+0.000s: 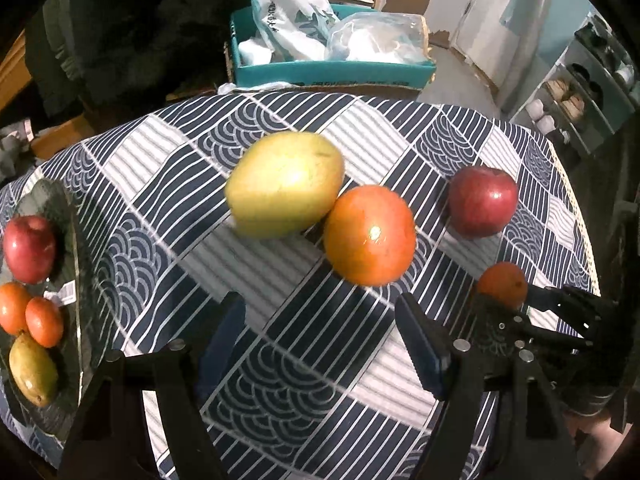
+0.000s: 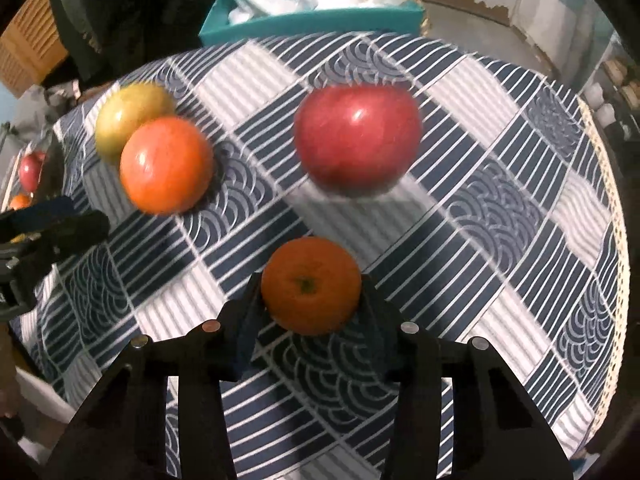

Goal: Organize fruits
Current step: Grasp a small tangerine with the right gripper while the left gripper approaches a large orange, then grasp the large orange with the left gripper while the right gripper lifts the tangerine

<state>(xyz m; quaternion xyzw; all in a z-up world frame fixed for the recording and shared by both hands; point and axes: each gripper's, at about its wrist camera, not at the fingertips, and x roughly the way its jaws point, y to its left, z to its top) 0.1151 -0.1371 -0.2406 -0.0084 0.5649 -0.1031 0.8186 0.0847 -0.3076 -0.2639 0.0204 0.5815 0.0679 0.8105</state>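
On the striped tablecloth lie a yellow-green mango [image 1: 285, 184], a big orange tomato-like fruit [image 1: 370, 235] touching it, and a red apple [image 1: 482, 201]. My right gripper [image 2: 311, 286] is shut on a small orange [image 2: 311, 285], one pad on each side of it; the same orange [image 1: 502, 283] shows at the right of the left wrist view. My left gripper [image 1: 320, 328] stands open above bare cloth, just short of the tomato-like fruit, nothing between its fingers. A dark plate [image 1: 76, 240] at the left holds a red apple [image 1: 29, 249], small orange fruits [image 1: 44, 321] and a mango [image 1: 32, 370].
A teal box [image 1: 332, 70] stuffed with plastic bags stands beyond the table's far edge. Dark clothing hangs at the back left. A rack with shoes [image 1: 568, 100] is at the right. The table edge with a beaded trim [image 2: 612, 200] curves along the right side.
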